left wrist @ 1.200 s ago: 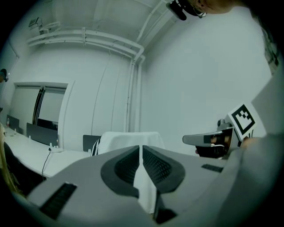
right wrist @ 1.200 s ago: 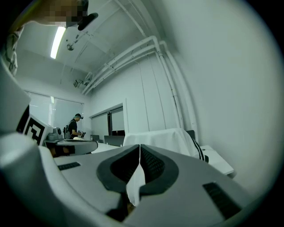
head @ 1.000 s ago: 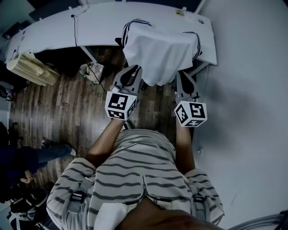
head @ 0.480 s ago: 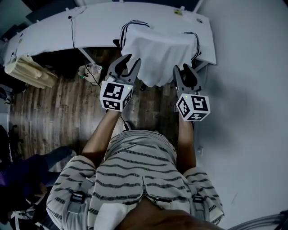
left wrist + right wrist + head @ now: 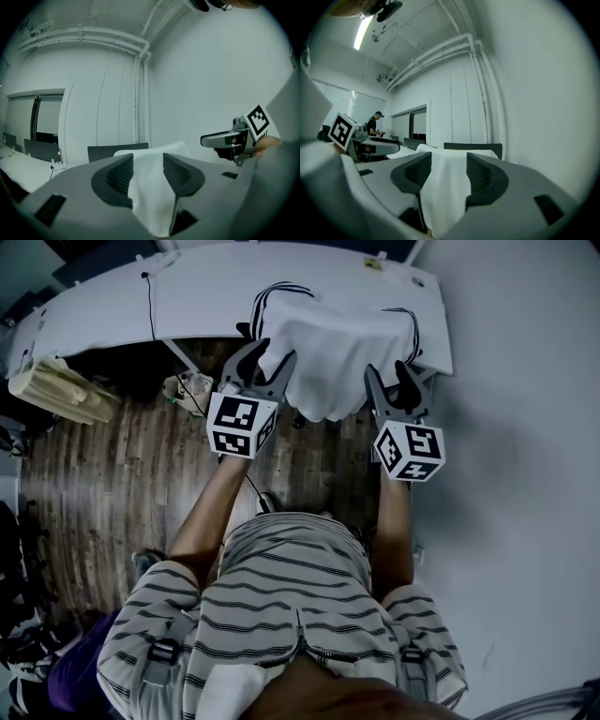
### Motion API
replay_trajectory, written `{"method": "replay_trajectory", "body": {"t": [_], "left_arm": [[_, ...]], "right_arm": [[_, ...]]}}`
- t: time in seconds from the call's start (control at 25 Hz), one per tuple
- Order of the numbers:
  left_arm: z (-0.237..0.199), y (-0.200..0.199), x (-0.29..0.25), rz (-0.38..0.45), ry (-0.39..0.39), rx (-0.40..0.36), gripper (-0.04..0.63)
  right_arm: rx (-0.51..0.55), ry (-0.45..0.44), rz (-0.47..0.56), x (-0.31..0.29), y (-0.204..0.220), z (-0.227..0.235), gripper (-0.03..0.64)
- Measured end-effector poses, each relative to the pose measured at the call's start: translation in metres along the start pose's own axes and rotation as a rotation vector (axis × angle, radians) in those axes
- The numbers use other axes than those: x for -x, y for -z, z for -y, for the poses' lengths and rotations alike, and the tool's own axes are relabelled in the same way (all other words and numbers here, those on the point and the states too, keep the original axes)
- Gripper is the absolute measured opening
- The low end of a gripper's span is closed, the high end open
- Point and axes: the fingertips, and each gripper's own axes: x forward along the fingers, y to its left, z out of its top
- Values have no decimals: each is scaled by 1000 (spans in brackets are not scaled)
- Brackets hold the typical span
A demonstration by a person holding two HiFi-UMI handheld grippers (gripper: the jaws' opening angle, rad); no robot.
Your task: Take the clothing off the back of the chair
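I count two grey two-jaw grippers, the left gripper [image 5: 264, 354] and the right gripper [image 5: 390, 379] (one marker cube apiece). There is one white cloth garment with dark striped trim [image 5: 333, 352], one dark chair back [image 5: 473, 146], one long curved white desk [image 5: 206, 292] and one cream bundle [image 5: 61, 385].

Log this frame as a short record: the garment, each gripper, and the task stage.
garment: white garment, draped over the chair back, next to the desk
left gripper: left gripper open; jaws have just been opening; the garment's left side is between them, not pinched
right gripper: right gripper open; jaws have just been opening; the garment's right side is between them, not pinched
task stage: garment not yet gripped or lifted
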Motion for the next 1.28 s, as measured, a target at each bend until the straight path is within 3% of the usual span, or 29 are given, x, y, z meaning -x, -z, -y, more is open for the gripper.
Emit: {"method": "replay_trajectory", "body": {"t": [0.84,1.28], "left_arm": [[-31,7,-44,-76,-32,-41,250],[-41,17,-61,-120,-34,-33,253]], "right_arm": [[51,66,-57,-42,8,36,276],[28,90,-105,-59,12,57,281]]}}
